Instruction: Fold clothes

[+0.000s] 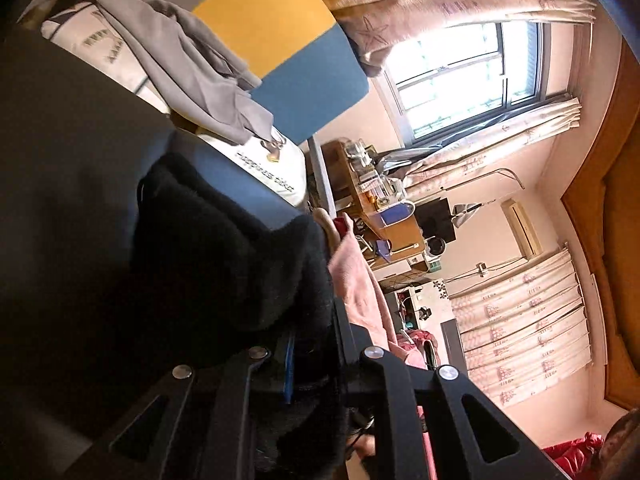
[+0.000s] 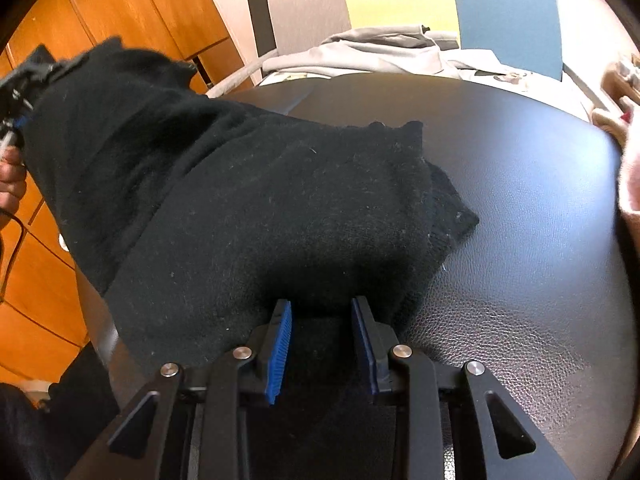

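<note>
Two hand-held grippers on one black knit garment [image 2: 248, 208], spread over the dark leather worktop [image 2: 520, 208].

Right hand-held gripper [image 2: 322, 344]: blue pads [image 2: 279, 354] apart w/ garment's near edge bunched between them; can't tell if it's pinched. Left hand-held gripper [image 2: 18, 120] is up at the far left w/ a hand [image 2: 12, 184] under it, lifting the garment's other end off the worktop; in the left wrist view the fabric [image 1: 240, 280] fills its jaws, clamped. Grey clothing [image 2: 380, 52] lies beyond, apart.
</note>
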Demonstrator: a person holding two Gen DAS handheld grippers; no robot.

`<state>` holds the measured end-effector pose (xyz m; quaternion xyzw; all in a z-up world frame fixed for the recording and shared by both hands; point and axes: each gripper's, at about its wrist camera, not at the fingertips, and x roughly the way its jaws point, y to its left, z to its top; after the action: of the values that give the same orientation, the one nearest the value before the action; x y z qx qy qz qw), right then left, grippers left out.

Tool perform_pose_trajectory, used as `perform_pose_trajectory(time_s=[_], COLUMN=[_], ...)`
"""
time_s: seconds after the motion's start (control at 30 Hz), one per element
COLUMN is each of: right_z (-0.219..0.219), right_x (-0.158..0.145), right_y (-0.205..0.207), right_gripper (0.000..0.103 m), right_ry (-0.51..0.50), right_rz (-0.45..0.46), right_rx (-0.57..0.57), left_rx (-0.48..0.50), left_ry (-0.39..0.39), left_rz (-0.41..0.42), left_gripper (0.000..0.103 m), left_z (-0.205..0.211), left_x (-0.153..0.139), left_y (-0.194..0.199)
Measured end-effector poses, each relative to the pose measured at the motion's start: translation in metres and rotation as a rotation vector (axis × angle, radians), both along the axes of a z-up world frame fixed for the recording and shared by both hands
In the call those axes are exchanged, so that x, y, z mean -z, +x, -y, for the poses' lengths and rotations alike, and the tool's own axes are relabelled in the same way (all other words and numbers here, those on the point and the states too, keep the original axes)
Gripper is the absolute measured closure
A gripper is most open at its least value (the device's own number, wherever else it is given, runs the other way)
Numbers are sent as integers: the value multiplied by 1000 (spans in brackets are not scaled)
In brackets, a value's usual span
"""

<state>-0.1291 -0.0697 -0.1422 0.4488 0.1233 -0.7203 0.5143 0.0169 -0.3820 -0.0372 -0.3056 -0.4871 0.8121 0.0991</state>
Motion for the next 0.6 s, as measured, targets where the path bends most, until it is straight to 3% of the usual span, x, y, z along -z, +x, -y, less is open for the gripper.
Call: perform_pose_trajectory(time_s=[0.2, 0.6], right_z=[-12, -30], right_x=[3, 14], right_y=[-4, -12], right_gripper=[71, 71], right_ry=[-67, -179], right_rz=[36, 134], right_rx=[18, 39], left_rx=[94, 144], left_ry=[-25, -42], left_rz=[69, 264], left_gripper=[90, 93], left_z=[-76, -146], left_x=[9, 76], left_y=[-51, -119])
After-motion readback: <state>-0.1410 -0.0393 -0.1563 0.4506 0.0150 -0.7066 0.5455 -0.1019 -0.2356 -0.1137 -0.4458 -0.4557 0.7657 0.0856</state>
